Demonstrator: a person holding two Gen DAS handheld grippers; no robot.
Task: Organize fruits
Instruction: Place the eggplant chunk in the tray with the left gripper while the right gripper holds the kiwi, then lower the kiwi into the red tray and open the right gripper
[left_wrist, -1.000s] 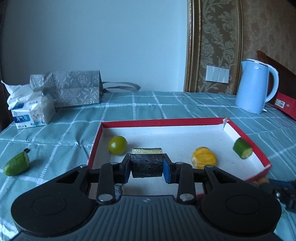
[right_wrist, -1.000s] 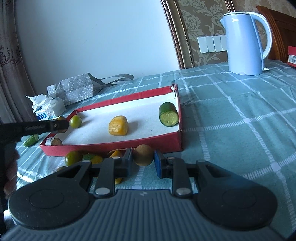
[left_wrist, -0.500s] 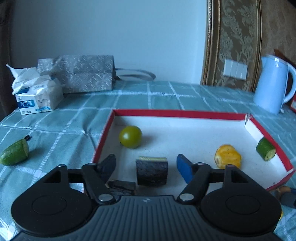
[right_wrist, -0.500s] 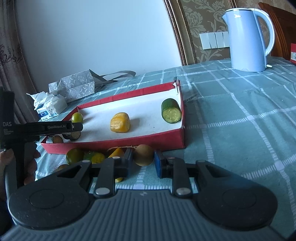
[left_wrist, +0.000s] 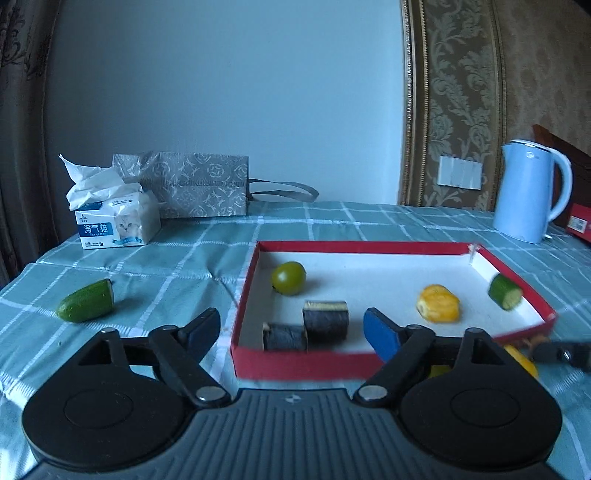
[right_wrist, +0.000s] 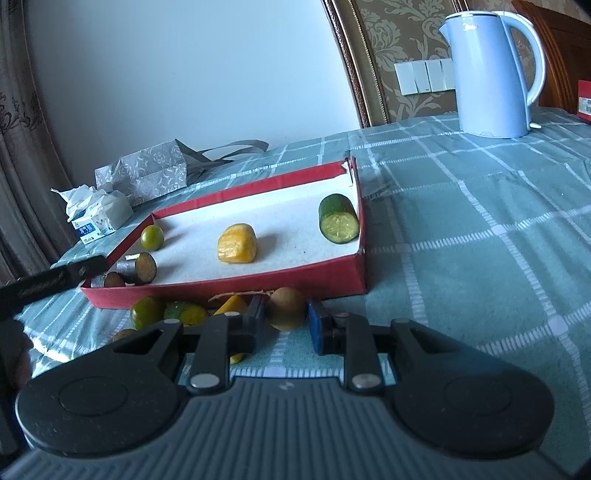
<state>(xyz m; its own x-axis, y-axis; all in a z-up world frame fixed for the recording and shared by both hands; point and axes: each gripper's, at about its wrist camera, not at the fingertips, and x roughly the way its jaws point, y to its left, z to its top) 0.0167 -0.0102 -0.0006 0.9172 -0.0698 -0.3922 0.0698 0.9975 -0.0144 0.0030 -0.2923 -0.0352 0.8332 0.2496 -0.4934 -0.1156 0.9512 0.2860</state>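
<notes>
Left wrist view: shallow red-walled cardboard tray just ahead of the left gripper; jaws have just been opening, wide, empty. Two dark eggplant chunks lie inside beyond them.

Right gripper jaws clamp one brown kiwi; lifting might clip the tray wall.
</notes>
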